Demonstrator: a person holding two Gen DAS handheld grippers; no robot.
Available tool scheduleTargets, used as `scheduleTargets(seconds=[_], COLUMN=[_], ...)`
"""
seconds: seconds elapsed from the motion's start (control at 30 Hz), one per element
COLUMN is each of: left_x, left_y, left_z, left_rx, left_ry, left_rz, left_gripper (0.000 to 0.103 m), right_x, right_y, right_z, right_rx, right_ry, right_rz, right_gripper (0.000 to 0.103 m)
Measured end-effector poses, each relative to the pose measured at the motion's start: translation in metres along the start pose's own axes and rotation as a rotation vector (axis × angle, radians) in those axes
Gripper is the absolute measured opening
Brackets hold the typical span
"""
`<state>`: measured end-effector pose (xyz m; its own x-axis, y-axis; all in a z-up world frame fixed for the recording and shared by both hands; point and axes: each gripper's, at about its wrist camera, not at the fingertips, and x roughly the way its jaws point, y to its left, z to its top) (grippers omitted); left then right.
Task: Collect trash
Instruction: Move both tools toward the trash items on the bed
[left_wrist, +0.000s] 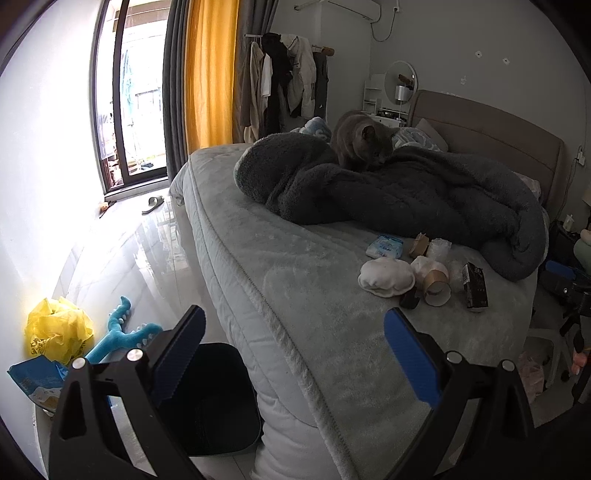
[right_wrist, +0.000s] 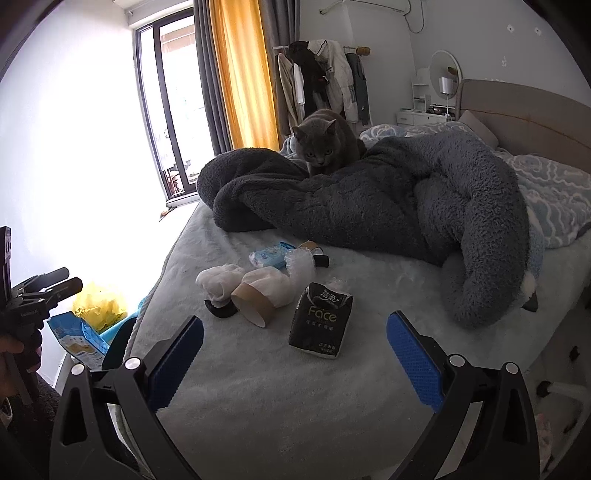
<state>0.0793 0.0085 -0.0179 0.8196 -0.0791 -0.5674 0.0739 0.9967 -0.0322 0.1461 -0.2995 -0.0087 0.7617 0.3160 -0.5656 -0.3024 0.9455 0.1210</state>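
Both grippers have their fingers wide apart and hold nothing. The left gripper (left_wrist: 293, 332) hangs at the bottom of the left wrist view, over the edge of the bed (left_wrist: 295, 288); a black bin (left_wrist: 214, 398) stands on the floor at the lower left, just beside the mattress. The right gripper (right_wrist: 295, 336) is over the bed cover, near the trash in the middle of its frame: a black tissue pack (right_wrist: 320, 319), a cardboard roll (right_wrist: 255, 301), white wads (right_wrist: 218, 282), a blue packet (right_wrist: 267, 256). A grey cat (right_wrist: 325, 142) sits on the dark blanket (right_wrist: 369, 206) above them.
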Motion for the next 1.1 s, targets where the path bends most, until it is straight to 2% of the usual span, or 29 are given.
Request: scheduleTargets(seconds=[0.57, 1.1], left_x=[0.002, -0.004], left_y=[-0.015, -0.007], left_z=[0.005, 0.009], left_rx=[0.049, 0.021], left_ry=[0.037, 0.046], left_rz=[-0.015, -0.045], left_gripper=[0.098, 0.097], right_x=[-0.002, -0.002], right_y=[0.005, 0.010], right_z=[0.005, 0.007], right_rx=[0.007, 0.032], right_ry=[0.015, 0.021], right_rz=[0.025, 0.037], right_gripper=[0.100, 0.100])
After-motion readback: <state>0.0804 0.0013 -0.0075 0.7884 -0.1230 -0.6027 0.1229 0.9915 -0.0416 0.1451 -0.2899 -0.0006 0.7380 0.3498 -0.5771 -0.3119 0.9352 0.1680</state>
